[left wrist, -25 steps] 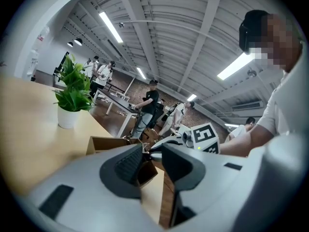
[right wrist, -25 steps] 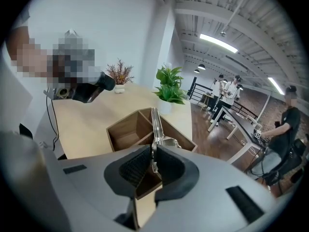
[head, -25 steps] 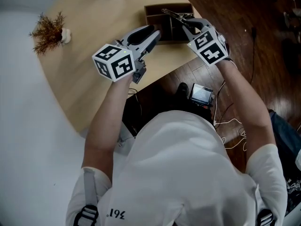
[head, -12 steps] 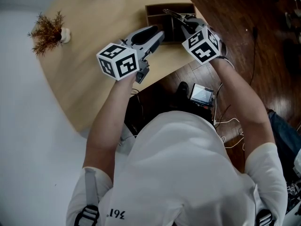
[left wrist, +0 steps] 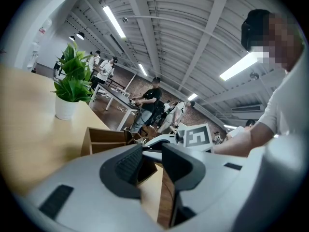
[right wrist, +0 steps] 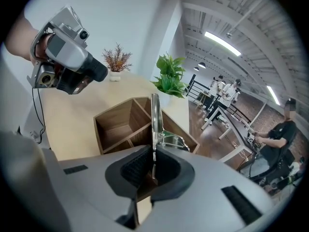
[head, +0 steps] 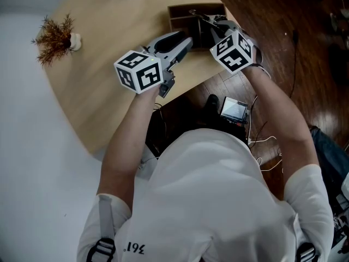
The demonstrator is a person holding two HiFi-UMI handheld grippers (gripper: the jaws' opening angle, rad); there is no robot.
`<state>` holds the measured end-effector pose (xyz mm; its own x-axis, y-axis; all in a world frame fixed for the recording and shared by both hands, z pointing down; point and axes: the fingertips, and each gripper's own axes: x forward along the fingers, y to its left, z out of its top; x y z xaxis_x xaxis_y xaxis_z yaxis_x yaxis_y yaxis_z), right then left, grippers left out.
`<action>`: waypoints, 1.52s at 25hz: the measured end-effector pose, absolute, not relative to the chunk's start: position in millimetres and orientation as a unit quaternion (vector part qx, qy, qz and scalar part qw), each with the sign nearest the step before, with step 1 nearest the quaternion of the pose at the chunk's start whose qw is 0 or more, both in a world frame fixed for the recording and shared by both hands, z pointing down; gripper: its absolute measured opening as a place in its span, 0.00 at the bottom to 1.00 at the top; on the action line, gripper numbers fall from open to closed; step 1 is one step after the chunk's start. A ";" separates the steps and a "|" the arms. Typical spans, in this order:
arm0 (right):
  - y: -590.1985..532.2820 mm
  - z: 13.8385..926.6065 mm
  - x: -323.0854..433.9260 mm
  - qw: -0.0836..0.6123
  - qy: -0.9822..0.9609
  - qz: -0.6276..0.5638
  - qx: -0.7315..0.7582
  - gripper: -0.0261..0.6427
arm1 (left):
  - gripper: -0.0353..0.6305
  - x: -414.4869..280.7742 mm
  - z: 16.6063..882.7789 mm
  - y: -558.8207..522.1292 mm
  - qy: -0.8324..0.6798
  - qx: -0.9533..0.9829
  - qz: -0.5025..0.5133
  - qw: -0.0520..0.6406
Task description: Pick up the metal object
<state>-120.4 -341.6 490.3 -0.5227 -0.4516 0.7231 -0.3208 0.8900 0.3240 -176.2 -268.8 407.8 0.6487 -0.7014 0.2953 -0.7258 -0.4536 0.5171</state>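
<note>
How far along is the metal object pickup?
Done: the right gripper is shut on the metal object, held over the wooden box. In hand: the lift; whether it's clear of the box is unclear. The left gripper is open, empty. Left: raise it clear.

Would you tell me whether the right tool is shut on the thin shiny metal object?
Shut on it: the right tool pinches the thin shiny metal object between its jaws.

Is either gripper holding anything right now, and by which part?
The right gripper pinches the metal object near one end of its thin strip; the left gripper holds nothing.
</note>
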 end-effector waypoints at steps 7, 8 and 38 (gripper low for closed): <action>-340.6 487.7 -118.8 0.434 -0.868 -0.088 0.224 0.05 | 0.21 -177.1 404.1 -266.3 -0.421 0.852 0.017 0.310; -340.0 487.0 -118.8 0.434 -0.868 -0.089 0.224 0.05 | 0.21 -178.0 403.3 -265.7 -0.423 0.852 0.016 0.310; -321.5 405.3 -104.0 0.361 -0.889 -0.104 0.261 0.05 | 0.05 -169.2 346.5 -242.0 -0.433 0.869 -0.016 0.241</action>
